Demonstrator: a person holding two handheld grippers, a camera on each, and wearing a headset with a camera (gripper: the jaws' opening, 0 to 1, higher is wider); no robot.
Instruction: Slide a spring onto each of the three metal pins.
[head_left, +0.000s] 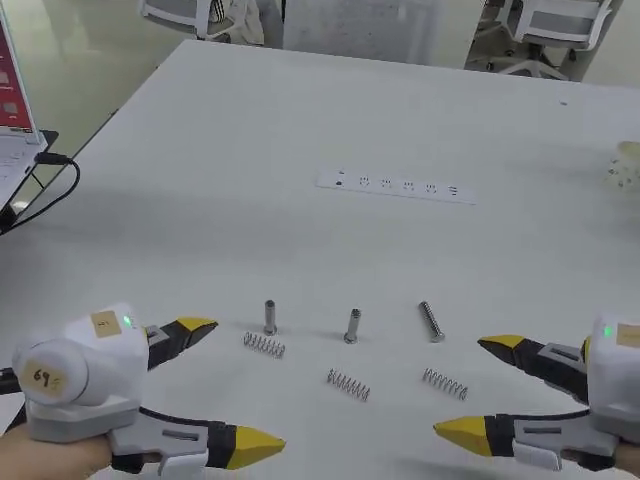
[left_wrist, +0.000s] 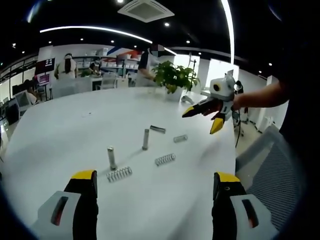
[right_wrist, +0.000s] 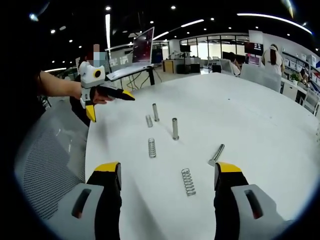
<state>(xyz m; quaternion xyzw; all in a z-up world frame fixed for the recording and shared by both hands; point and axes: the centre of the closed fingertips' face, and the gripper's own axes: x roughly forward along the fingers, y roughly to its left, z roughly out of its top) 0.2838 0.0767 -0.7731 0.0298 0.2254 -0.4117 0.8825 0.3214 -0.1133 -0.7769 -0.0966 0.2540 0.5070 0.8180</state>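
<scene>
We hold the left gripper (left_wrist: 156, 176) and right gripper (right_wrist: 168, 166) with fingers apart, empty. The left spring (head_left: 264, 345) lies crosswise just ahead of the left gripper, beside an upright pin (head_left: 270, 316).

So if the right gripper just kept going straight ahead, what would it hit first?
Most likely the spring lying just ahead between the open jaws of the right gripper; the lying metal pin sits just beyond. The gripper's height is unclear, so it might pass over.

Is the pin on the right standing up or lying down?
Lying down: the right pin rests flat on the table, unlike the upright middle pin.
</scene>
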